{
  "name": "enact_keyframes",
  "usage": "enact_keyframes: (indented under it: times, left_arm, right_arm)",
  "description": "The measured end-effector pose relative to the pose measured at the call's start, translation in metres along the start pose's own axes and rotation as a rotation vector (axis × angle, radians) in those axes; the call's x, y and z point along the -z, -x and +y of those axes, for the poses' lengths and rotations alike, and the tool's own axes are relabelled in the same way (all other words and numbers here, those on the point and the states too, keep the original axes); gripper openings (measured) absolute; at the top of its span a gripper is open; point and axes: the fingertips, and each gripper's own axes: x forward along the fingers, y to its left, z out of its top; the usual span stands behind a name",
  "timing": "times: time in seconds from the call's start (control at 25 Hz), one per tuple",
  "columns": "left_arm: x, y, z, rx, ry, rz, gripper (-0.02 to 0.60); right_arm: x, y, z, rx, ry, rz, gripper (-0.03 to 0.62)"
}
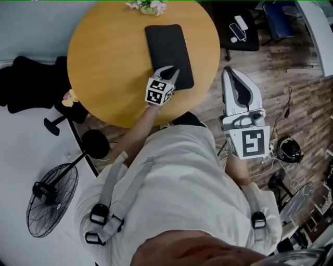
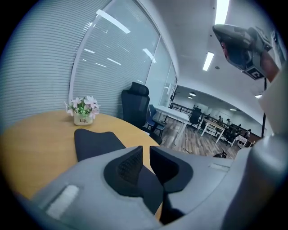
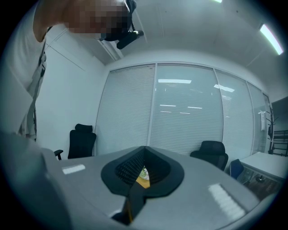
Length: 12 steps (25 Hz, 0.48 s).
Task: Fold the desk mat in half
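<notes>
Nearest, my right gripper [image 1: 229, 74] is closed, empty, off the table [image 1: 104, 67]. My left gripper [image 1: 170, 71], jaws narrowly apart, hovers over the desk mat [image 1: 167, 47] lying there; it looks thin, limp, light, so I'd pinch its near edge

One desk mat [image 1: 167, 52], one table [image 1: 104, 62], one flower pot [image 1: 148, 6], two grippers [image 1: 170, 71] [image 1: 229, 71].

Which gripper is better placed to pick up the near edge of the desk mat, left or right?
Left. The left gripper is over the near edge of the desk mat on the table, jaws slightly apart. The right gripper is beside the table, jaws shut.
</notes>
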Motion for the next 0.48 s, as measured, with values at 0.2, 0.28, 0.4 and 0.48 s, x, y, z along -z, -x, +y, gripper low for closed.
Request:
enact_keyframes:
  times: [0.2, 0.28, 0.4, 0.48]
  left_arm:
    - [-0.028, 0.047, 0.003, -0.044, 0.001, -0.095, 0.048]
    - [-0.039, 0.068, 0.004, -0.063, 0.002, -0.129, 0.046]
    - [-0.054, 0.101, 0.004, -0.088, 0.001, -0.182, 0.046]
    - [-0.06, 0.123, 0.004, -0.102, 0.007, -0.215, 0.046]
  right_arm:
    - [-0.004, 0.003, 0.02, -0.026, 0.011, -0.007, 0.004]
    - [-0.006, 0.006, 0.028, -0.037, 0.013, -0.008, 0.005]
    - [-0.008, 0.011, 0.042, -0.05, 0.017, -0.011, 0.005]
    - [-0.009, 0.014, 0.052, -0.058, 0.021, -0.015, 0.003]
